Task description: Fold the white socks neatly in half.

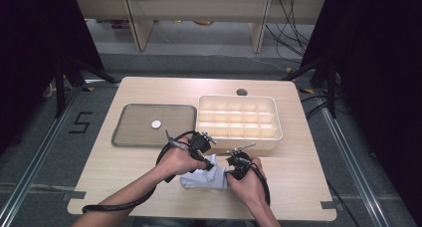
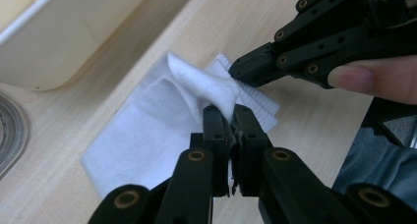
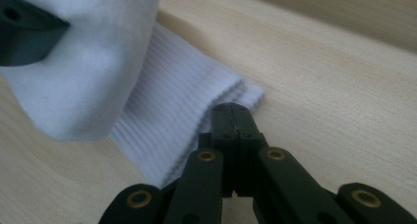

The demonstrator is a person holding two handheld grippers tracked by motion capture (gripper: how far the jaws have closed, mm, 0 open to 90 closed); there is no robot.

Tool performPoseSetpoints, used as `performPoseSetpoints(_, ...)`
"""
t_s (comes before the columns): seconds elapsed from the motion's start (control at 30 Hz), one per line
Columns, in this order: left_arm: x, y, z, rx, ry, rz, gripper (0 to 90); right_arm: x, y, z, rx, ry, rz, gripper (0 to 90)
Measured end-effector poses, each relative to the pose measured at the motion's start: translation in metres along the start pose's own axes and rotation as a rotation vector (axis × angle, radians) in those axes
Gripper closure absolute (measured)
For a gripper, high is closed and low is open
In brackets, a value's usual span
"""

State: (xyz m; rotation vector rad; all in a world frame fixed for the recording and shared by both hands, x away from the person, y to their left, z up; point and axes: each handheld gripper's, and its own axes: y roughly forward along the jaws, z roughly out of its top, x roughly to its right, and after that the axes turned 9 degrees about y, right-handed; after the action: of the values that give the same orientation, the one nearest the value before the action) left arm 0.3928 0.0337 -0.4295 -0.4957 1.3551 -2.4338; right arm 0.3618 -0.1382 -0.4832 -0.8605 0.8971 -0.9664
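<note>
The sock [image 1: 204,178] lies at the near edge of the surface [image 1: 149,162], between both hands. The left tongs [image 2: 228,117] are clamped on a raised fold of it. The right tongs [image 3: 230,117] are pressed together at the ribbed cuff, whether gripping it I cannot tell. Pulling apart could slip the thin fold free, or drag the sock off the edge. Beyond lie the tray [image 1: 129,137] and divider box [image 1: 271,135]. The floor bears a "5" [image 1: 80,122].

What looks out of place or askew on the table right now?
Little stands out. The white ribbed sock lies rumpled, one fold lifted in the shut left gripper; the right gripper is shut at its cuff. A small white round disc sits alone on the grey metal tray. The cream compartment box sits square.
</note>
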Motion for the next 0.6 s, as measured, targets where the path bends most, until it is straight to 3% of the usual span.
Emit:
performPoseSetpoints(0.1, 0.0009, 0.0018, -0.0001, -0.005, 0.001, -0.002, 85.9, -0.0003, 0.0023, 0.0005, 0.026, -0.005, 0.033, 90.0)
performPoseSetpoints(0.17, 0.0011, 0.0023, 0.0004, -0.004, 0.002, -0.003, 85.9, 0.0005, 0.0005, 0.0009, 0.008, -0.018, 0.001, 90.0)
performPoseSetpoints(0.27, -0.0008, 0.0013, 0.0014, -0.037, 0.035, -0.009, 85.9, 0.0003, 0.0006, 0.0010, 0.009, -0.018, 0.002, 90.0)
performPoseSetpoints(0.6, 0.0017, 0.0073, 0.0030, -0.037, 0.029, -0.018, 85.8, -0.0002, 0.0021, 0.0013, 0.024, -0.025, 0.020, 90.0)
